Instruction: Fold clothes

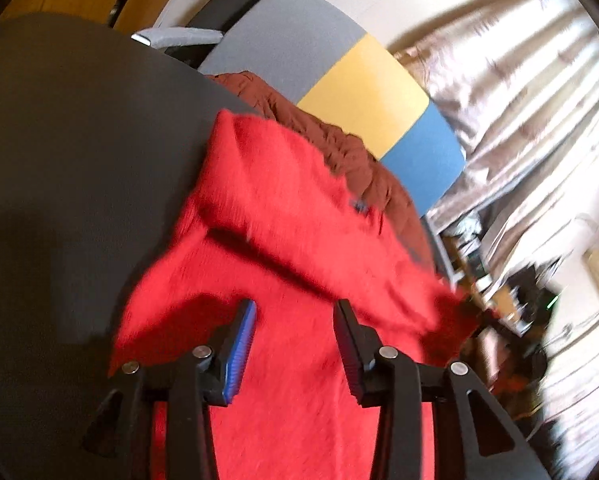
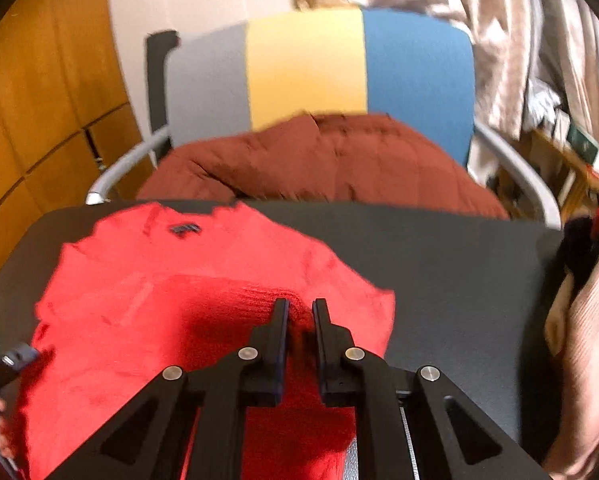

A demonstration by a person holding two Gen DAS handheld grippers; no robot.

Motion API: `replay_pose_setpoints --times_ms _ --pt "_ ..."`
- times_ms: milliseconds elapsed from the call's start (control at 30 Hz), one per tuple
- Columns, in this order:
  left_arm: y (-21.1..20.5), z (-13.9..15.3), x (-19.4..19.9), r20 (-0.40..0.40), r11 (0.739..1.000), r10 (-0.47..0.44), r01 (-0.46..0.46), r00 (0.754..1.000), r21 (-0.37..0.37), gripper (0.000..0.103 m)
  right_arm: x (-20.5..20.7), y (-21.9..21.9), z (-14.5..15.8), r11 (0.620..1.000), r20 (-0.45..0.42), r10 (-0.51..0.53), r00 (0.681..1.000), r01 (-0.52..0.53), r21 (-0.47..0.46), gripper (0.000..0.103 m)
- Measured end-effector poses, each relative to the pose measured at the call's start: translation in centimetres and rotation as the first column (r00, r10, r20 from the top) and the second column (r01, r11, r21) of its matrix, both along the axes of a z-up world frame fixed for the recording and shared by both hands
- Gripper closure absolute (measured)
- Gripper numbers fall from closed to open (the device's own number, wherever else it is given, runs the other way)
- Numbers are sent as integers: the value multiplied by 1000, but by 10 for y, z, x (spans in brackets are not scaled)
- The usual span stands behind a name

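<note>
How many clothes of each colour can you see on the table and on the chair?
Bright red: 1, the red sweater on the dark table.
Dark brownish red: 1, the brown-red garment on the striped chair.
Total: 2
At the right edge more fabric shows, too blurred to count.

Warm indoor light, perhaps from the right; motion blur throughout, fisheye bending and dark edges.
</note>
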State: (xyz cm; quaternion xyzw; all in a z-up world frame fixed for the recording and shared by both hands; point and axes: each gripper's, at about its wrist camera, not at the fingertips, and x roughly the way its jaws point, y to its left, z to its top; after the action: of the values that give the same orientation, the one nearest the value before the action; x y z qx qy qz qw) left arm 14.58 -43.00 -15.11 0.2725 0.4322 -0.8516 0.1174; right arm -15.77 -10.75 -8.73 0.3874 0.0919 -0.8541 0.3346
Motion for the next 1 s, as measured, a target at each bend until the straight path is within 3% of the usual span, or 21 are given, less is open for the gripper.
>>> replay_pose_setpoints --times_ms 100,133,233,267,367,433,533,633,700,800,900,1000 --pt "-17 -9 -19 10 998 21 -22 1000 64 57 -11 1 -22 999 63 -35 997 36 -2 91" --pt "-22 -10 -19 28 997 60 -62 998 51 57 -13 2 -27 999 77 -43 996 43 -6 91" --pt "-38 -12 -22 78 984 178 -179 981 7 67 -18 8 -35 997 116 -60 991 65 -37 91" --pt "-42 -13 -22 93 977 214 -214 972 -10 75 -20 9 -39 996 141 -66 988 74 -50 91" --pt "-32 -23 -24 164 975 199 -178 966 -134 86 -20 9 -53 994 145 -70 987 81 -72 90" --pt "-21 -17 -25 202 968 189 -147 961 -205 86 -19 12 -56 992 139 -67 988 81 -99 89" --pt "-16 -10 -24 250 964 189 -132 950 -231 83 -21 19 -52 987 161 -56 985 79 -140 82" --pt "-7 0 -21 323 953 202 -109 925 -284 82 -17 29 -35 983 123 -64 990 84 -166 59" --pt "-8 4 -16 354 955 190 -88 916 -284 80 -9 36 -19 979 86 -52 995 67 -192 58" --pt "-8 15 -2 351 939 223 -104 909 -328 80 7 36 -1 979 51 7 999 4 -205 58" --pt "-4 36 -14 277 919 207 -89 938 -384 80 21 20 1 982 43 60 997 -51 -182 59" --pt "1 50 -45 233 902 165 -51 958 -429 80 28 -7 -11 994 45 63 997 -59 -95 59"
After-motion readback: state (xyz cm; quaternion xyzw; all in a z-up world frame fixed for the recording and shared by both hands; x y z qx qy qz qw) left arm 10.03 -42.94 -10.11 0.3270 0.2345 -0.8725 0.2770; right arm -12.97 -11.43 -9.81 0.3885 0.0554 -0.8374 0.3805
